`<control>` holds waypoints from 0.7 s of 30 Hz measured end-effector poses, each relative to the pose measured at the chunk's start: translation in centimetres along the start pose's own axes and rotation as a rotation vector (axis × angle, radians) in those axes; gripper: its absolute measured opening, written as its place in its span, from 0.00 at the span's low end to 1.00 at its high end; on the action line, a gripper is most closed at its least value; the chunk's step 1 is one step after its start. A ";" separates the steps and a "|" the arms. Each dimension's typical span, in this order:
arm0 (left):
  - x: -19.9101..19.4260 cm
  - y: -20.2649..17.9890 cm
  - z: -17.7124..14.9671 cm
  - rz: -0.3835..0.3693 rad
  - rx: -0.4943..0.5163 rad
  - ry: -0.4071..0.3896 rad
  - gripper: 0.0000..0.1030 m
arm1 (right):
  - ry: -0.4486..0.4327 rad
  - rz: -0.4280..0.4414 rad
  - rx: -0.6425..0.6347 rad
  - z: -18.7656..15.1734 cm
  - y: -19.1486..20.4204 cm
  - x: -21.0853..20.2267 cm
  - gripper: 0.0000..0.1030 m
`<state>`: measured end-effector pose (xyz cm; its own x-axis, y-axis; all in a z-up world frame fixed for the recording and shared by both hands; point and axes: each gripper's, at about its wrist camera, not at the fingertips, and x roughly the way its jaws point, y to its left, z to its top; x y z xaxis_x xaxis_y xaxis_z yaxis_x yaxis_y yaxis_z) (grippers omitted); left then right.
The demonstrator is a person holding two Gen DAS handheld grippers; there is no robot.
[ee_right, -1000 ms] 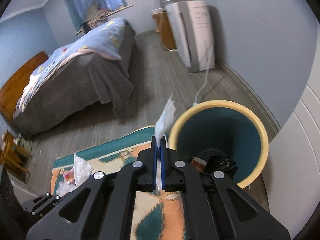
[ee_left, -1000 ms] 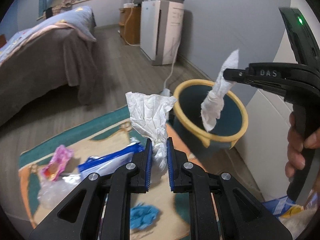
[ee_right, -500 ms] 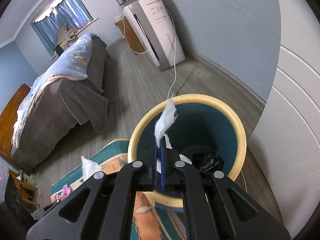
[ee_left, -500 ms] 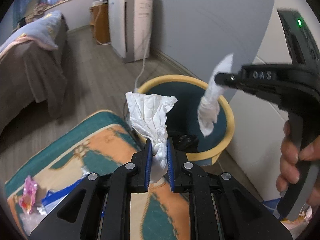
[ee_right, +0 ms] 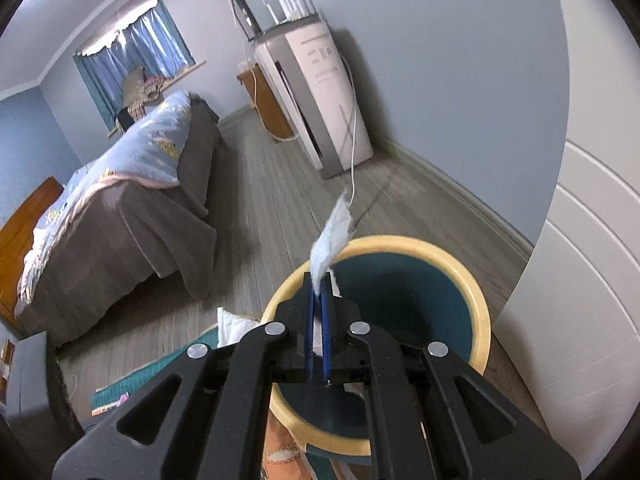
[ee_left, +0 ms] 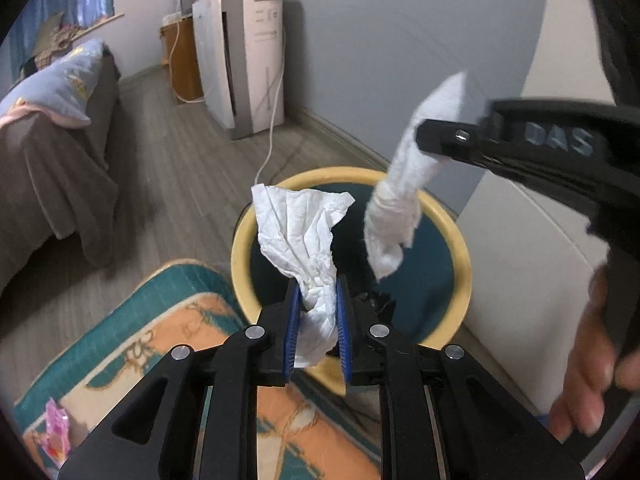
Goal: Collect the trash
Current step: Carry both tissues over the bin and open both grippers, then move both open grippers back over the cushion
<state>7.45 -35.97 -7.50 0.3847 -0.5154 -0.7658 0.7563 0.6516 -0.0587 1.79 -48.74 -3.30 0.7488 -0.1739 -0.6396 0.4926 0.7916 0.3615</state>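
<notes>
My left gripper (ee_left: 317, 280) is shut on a crumpled white tissue (ee_left: 300, 232) and holds it over the near rim of the teal bin with a yellow rim (ee_left: 460, 248). My right gripper (ee_right: 318, 280) is shut on a twisted white tissue (ee_right: 332, 236), which hangs above the bin's opening in the left wrist view (ee_left: 394, 208). The bin also shows in the right wrist view (ee_right: 478, 300), below my right gripper. Something dark lies in the bin's bottom (ee_left: 372, 300).
A teal and orange rug (ee_left: 140, 352) lies before the bin, with a pink wrapper (ee_left: 56, 428) on it. A bed (ee_right: 120, 184) stands at the left, a white appliance (ee_right: 320, 92) by the far wall, a white door (ee_right: 592, 240) at the right.
Both grippers have moved closer to the bin with their tissues held. The left tissue now sits over the bin's near rim, and the right tissue hangs over the opening.
</notes>
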 end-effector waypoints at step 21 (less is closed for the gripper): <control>-3.2 3.7 -2.0 0.135 -0.122 -0.061 0.91 | 0.061 -0.037 0.084 -0.5 -0.4 0.4 0.95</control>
<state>8.00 -30.78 -6.52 0.5124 -0.4493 -0.7318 0.6271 0.7780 -0.0385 1.68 -48.80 -4.02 0.7024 -0.1643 -0.6926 0.5567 0.7331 0.3907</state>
